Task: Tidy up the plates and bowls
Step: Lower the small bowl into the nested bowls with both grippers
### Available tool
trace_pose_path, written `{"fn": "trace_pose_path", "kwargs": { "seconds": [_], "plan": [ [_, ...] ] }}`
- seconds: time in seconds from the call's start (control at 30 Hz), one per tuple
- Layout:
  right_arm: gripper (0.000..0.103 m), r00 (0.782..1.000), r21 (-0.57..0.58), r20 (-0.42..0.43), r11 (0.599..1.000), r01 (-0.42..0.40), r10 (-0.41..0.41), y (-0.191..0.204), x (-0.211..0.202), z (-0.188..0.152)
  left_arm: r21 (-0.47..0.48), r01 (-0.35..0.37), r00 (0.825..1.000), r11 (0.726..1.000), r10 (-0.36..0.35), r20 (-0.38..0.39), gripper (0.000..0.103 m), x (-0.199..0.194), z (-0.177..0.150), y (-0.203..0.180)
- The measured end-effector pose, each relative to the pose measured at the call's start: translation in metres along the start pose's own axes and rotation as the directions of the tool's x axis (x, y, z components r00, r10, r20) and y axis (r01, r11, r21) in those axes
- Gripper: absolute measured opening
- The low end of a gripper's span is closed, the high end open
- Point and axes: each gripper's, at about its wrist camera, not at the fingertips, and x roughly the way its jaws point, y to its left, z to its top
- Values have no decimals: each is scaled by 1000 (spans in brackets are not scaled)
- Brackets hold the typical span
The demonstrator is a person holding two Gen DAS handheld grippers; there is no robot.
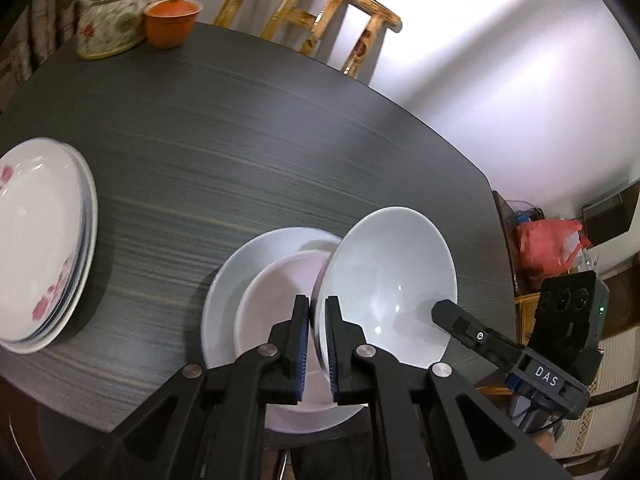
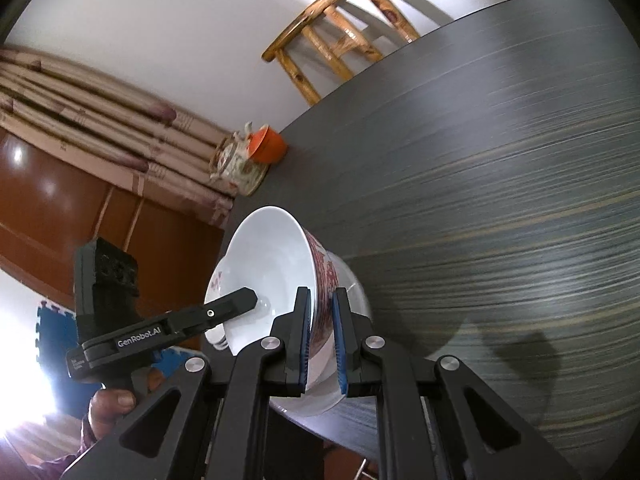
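My left gripper is shut on the near rim of a tilted white bowl, held above a white plate that carries a smaller white dish. My right gripper is shut on the same bowl's rim from the other side; there the bowl shows a white inside and a red-patterned outer wall. The right gripper's finger reaches into the bowl in the left wrist view, and the left gripper's finger does so in the right wrist view. A stack of pink-flowered plates sits at the table's left.
The dark wood-grain table carries a floral teapot and an orange lidded cup at its far corner. A wooden chair stands behind the table. A red bag lies on a shelf at the right.
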Motion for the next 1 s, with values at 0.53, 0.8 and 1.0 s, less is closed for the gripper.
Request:
{"fn": "trace_pose_path", "kwargs": {
  "seconds": [0.53,0.8,1.0],
  "plan": [
    [12,997,-25,-63,998,51,-53,16,27,-18,-46,2,1000,999,-3,-24,8,7,-18,26],
    [12,995,-34,-75,997,63,-65,20,29,-20,-42,-8,1000,999,7,-28,8,13,-16,21],
    [12,994,-23,-83,997,69,-70,18,33,-23,-14,-29,999,999,29,-24,8,16,-20,16]
  ]
}}
